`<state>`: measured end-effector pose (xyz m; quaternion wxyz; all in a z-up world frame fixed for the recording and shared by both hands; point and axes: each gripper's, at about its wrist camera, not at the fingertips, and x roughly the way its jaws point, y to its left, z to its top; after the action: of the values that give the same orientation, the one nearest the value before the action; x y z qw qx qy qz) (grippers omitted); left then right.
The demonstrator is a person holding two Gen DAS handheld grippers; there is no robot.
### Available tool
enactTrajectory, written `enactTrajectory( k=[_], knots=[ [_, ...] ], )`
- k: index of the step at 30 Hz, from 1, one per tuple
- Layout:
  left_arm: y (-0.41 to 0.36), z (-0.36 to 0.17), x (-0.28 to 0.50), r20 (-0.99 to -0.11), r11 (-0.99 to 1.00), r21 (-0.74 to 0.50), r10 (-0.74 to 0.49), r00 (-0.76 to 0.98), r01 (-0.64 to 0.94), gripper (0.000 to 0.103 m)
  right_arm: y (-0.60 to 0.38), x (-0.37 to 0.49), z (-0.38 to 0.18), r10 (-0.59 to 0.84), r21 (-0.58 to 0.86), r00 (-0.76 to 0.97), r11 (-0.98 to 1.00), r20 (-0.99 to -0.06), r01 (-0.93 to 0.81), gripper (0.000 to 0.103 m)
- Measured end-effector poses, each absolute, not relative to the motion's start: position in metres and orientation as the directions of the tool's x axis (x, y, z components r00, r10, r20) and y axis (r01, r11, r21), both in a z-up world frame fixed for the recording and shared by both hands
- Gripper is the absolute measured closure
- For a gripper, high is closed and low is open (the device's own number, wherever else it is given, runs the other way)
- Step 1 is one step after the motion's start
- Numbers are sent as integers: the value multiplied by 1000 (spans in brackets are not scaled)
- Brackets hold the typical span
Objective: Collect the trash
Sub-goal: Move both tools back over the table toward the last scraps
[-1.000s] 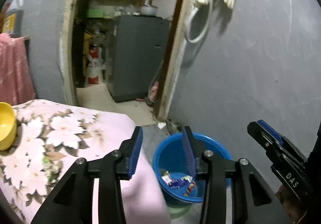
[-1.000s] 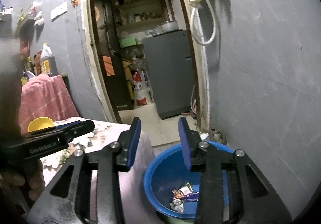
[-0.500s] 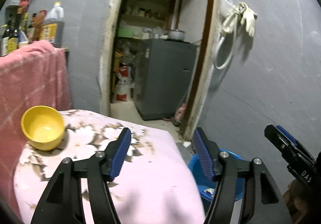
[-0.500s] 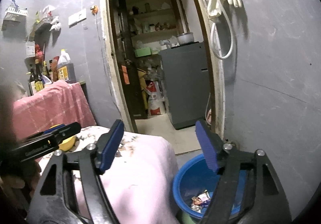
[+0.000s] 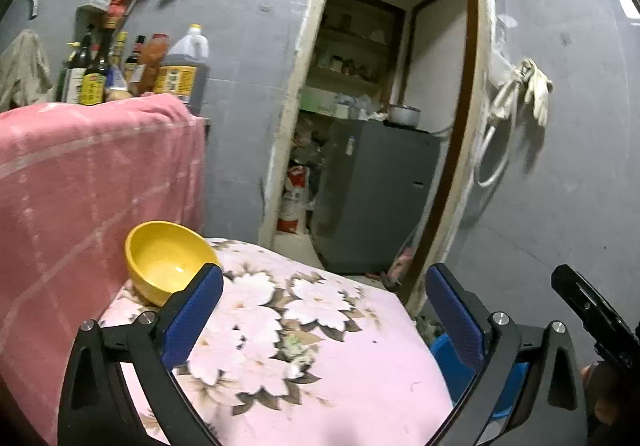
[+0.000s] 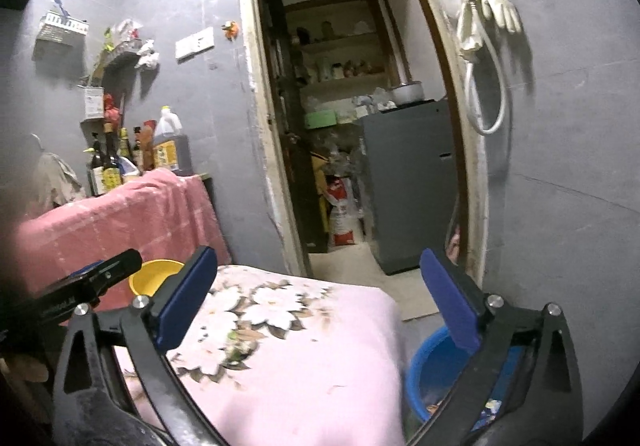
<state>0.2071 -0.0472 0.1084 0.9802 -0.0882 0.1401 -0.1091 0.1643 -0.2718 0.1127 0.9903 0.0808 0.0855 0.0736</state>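
Observation:
My left gripper (image 5: 324,310) is open and empty above a table with a pink floral cloth (image 5: 320,346). My right gripper (image 6: 318,298) is open and empty over the same cloth (image 6: 304,358). A blue basin (image 6: 434,370) stands on the floor at the table's right side, with a few wrappers (image 6: 490,404) in its bottom; only its rim (image 5: 444,350) shows in the left wrist view. A yellow bowl (image 5: 168,258) sits empty at the far left of the table and also shows in the right wrist view (image 6: 154,278).
A pink towel (image 5: 92,182) drapes over a stand at the left, with several bottles (image 5: 132,70) behind it. A doorway ahead opens to a room with a grey fridge (image 5: 376,198). Gloves and a hose (image 6: 484,30) hang on the grey wall at the right.
Both grippers have risen and swung left from over the blue basin to over the table. Both have opened wider. The basin has slid toward the lower right of each view.

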Motion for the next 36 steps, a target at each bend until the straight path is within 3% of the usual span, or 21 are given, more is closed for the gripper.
enactTrajectory(
  k=[16,36],
  knots=[
    [4,93,190,-198,988,-136,-96,975,70,3,-222,179,101,237,143,963,965,-128,-219,0],
    [23,50,223,-272,994,-113,-41,961,10,3,-190,226,56,295,89,919,955,-260,-281,0]
  ],
)
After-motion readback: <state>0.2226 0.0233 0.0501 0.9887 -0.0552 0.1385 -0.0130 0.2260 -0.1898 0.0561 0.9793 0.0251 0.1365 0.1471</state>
